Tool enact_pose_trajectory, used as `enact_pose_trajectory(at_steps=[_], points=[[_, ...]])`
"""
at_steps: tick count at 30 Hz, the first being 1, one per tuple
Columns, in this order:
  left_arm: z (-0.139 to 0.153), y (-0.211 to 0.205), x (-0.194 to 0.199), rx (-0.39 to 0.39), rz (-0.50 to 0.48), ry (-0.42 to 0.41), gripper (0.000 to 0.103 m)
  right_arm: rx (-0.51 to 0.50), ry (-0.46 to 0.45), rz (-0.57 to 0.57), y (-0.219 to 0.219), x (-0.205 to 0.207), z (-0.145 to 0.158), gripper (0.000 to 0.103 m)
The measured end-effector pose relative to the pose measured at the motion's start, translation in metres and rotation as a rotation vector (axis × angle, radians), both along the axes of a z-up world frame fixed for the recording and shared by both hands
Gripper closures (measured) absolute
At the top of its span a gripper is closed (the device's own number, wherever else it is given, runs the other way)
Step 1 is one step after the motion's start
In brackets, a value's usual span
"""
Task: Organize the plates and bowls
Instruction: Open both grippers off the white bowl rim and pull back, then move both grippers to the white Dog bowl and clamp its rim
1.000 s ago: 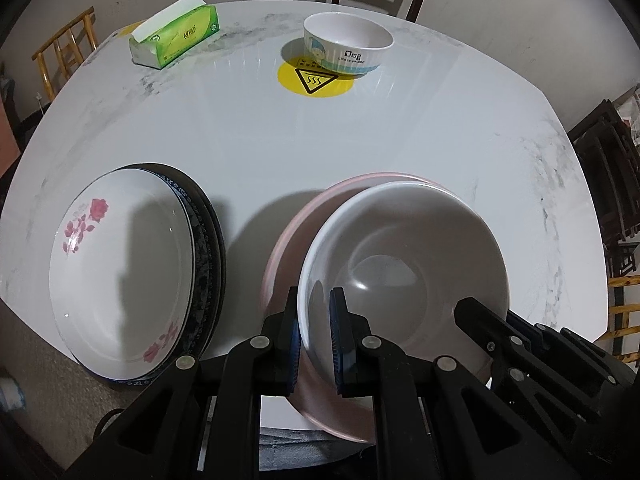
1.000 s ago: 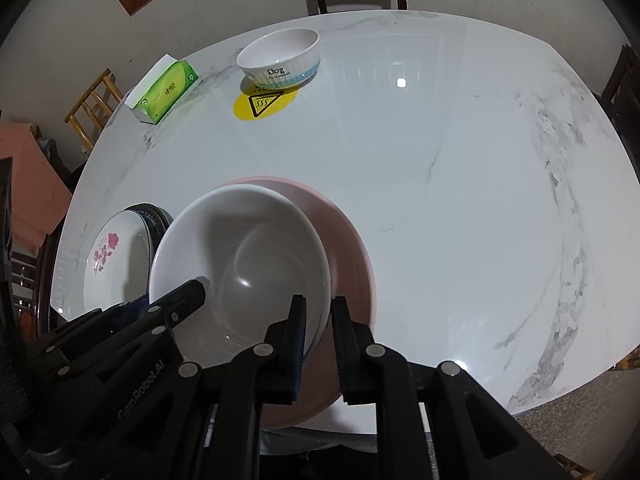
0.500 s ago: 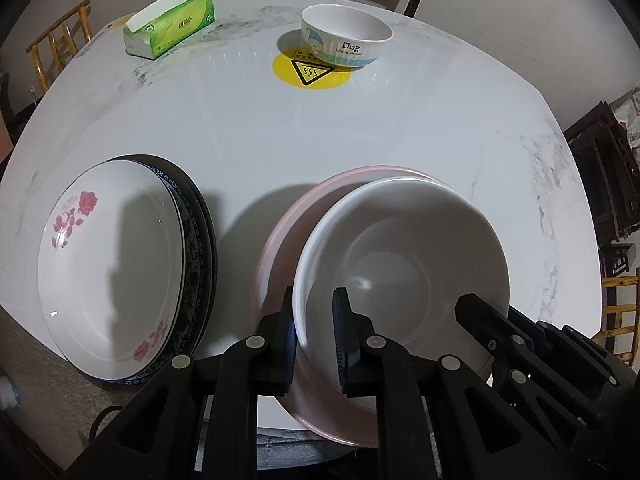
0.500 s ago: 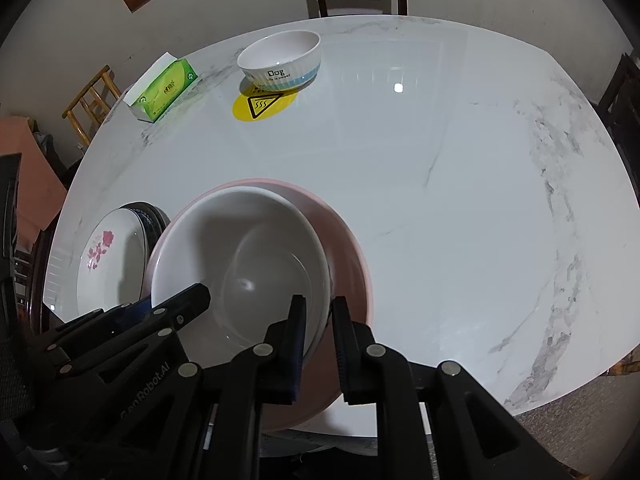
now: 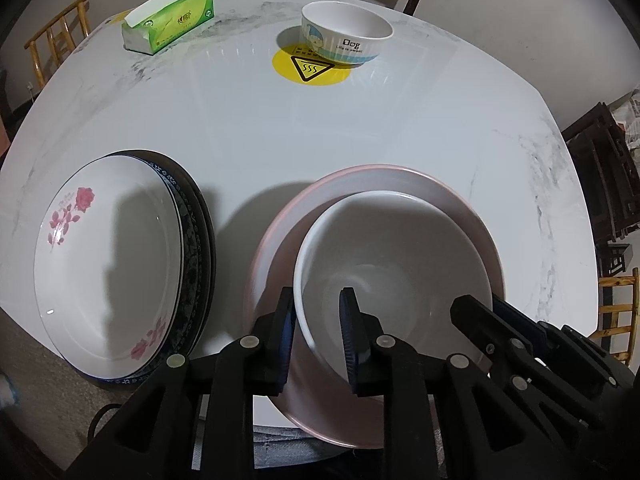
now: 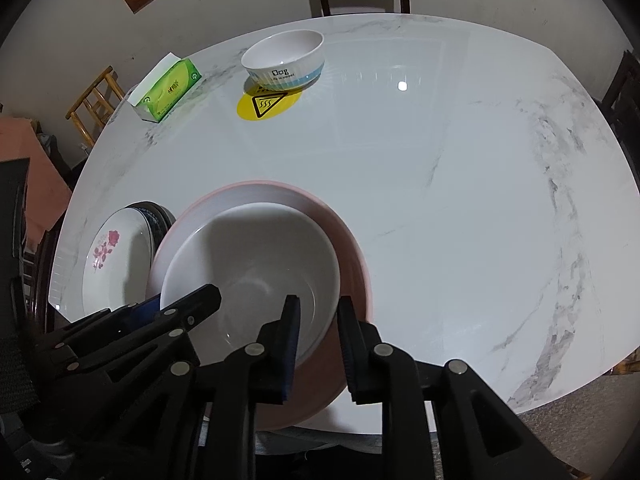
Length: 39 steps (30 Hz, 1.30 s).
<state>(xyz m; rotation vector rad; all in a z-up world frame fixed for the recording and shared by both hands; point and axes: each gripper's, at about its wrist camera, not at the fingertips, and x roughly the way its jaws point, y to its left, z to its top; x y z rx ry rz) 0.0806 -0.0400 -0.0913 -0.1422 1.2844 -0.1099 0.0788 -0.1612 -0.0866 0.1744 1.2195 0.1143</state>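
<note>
A plain white bowl [image 5: 400, 256] [image 6: 256, 264] sits inside a wider pink bowl [image 5: 360, 180] [image 6: 344, 232] at the table's near edge. My left gripper [image 5: 318, 304] straddles the white bowl's left rim. Its jaws are opening, and a gap shows between the inner pad and the bowl wall. My right gripper [image 6: 318, 312] straddles the bowl's right rim in the same way, jaws opening and pads off the rim. Each gripper also shows in the other view, the right gripper [image 5: 486, 308] and the left gripper [image 6: 180, 300].
A flowered white plate [image 5: 108, 256] [image 6: 116, 264] tops a stack of dark patterned plates [image 5: 196, 240] left of the bowls. Far across the marble table [image 5: 360, 120] a small "Dog" bowl [image 5: 346, 38] [image 6: 284, 58] stands by a yellow sticker [image 5: 310, 68] and a green tissue box [image 5: 168, 22]. Chairs ring the table.
Both grippers' jaws have spread apart from the white bowl's rim, which they pinched before. The bowl stays nested in the pink bowl. Neither hand has shifted noticeably.
</note>
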Motion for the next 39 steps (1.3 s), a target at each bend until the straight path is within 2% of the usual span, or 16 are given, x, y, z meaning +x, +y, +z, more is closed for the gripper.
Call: enact_pose_trajectory(at_steps=[5, 12, 18, 30, 39], points=[[0.001, 0.0, 0.0, 0.001, -0.003, -0.002, 0.083, 0.008, 0.004, -0.002, -0.001, 0.0, 0.0, 0.082], [0.004, -0.002, -0.001, 0.001, -0.015, -0.021, 0.076, 0.02, 0.001, 0.0, -0.003, -0.001, 0.001, 0.082], [0.017, -0.005, -0.003, 0.024, -0.031, -0.08, 0.069, 0.013, -0.02, 0.0, -0.005, -0.001, 0.006, 0.081], [0.039, -0.01, -0.006, 0.098, -0.059, -0.191, 0.062, 0.008, -0.097, 0.013, -0.015, 0.001, 0.03, 0.079], [0.043, -0.003, 0.003, 0.112, -0.054, -0.214, 0.06, -0.013, -0.131, 0.048, -0.019, 0.02, 0.042, 0.079]])
